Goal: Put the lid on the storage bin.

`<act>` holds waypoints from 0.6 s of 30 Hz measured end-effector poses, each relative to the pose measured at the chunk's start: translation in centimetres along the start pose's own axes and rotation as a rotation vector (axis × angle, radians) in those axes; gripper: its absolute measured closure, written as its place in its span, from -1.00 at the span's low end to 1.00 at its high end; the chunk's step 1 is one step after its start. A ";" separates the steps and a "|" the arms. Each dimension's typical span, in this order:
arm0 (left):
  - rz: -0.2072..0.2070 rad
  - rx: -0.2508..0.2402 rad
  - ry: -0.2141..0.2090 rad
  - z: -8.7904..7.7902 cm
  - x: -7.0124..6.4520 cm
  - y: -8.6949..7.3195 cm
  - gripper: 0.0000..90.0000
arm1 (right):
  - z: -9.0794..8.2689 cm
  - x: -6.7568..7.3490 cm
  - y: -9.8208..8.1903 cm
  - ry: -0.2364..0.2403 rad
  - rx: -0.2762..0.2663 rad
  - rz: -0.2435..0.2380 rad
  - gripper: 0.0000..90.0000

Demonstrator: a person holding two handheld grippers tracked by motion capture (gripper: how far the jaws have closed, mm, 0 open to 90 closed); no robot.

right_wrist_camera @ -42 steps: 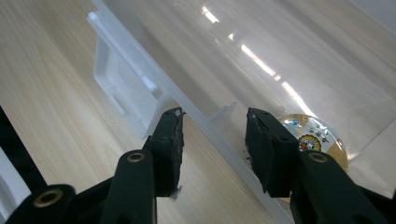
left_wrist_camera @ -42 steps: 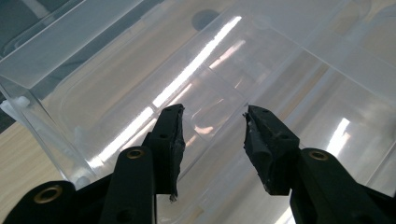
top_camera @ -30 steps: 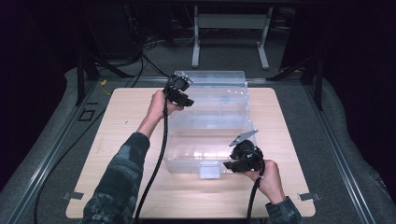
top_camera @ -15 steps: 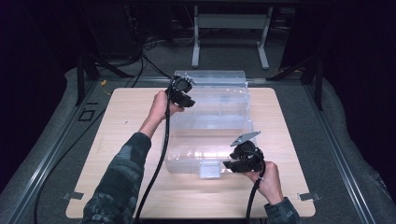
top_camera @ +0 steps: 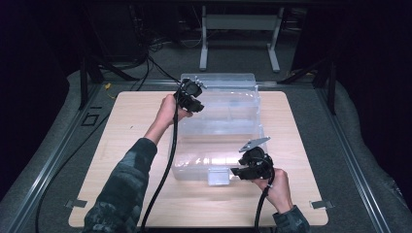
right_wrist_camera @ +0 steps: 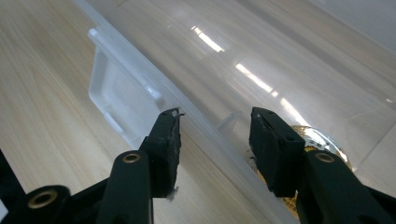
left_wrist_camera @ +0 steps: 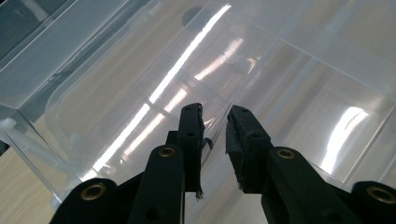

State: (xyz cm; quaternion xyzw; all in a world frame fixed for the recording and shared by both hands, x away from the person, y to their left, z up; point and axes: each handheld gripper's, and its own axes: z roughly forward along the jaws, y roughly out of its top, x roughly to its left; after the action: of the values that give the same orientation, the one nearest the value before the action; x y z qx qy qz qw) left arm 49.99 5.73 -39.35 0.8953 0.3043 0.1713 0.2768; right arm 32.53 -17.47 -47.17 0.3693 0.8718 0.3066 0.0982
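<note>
The left hand-held gripper [top_camera: 193, 99] sits at the far left corner of a clear plastic box [top_camera: 218, 131], which lies on the wooden counter [top_camera: 131, 145] with a clear lid [top_camera: 228, 109] over it. In the left gripper view its own two black jaws have just been closing and now stand nearly together, with the thin clear edge of the lid [left_wrist_camera: 210, 135] running up between the fingertips [left_wrist_camera: 192, 122]; the pads look pressed on that edge. Beyond the jaws the ribbed lid slopes away, bright with reflected light. A person's sleeve [top_camera: 124, 194] and hand [top_camera: 167, 110] carry this gripper from the near left.

The right hand-held gripper [top_camera: 243, 171] is at the box's near edge, just right of a small clear latch [top_camera: 218, 175] on the front wall. In the right gripper view its jaws have just been opening a little and stand apart, straddling the box's rim [right_wrist_camera: 210, 130]: one pad [right_wrist_camera: 168, 135] is on the outer side over the counter, the other on the inner side, and neither presses the plastic. The latch [right_wrist_camera: 116, 102] lies just beyond the outer jaw. A round gold-coloured thing [right_wrist_camera: 322, 140] shows through the plastic by the inner jaw, too hidden to identify.
</note>
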 end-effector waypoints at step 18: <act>0.033 0.008 -0.026 -0.9 -0.4 0.2 0.74 | 0.0 0.9 -0.5 -0.091 -0.043 -0.006 0.08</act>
State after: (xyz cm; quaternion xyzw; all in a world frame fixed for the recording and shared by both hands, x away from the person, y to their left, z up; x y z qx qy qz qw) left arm 49.34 5.72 -38.62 0.9036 0.2863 0.1627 0.2741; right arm 31.60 -17.07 -47.41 0.3780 0.8608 0.3077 0.1466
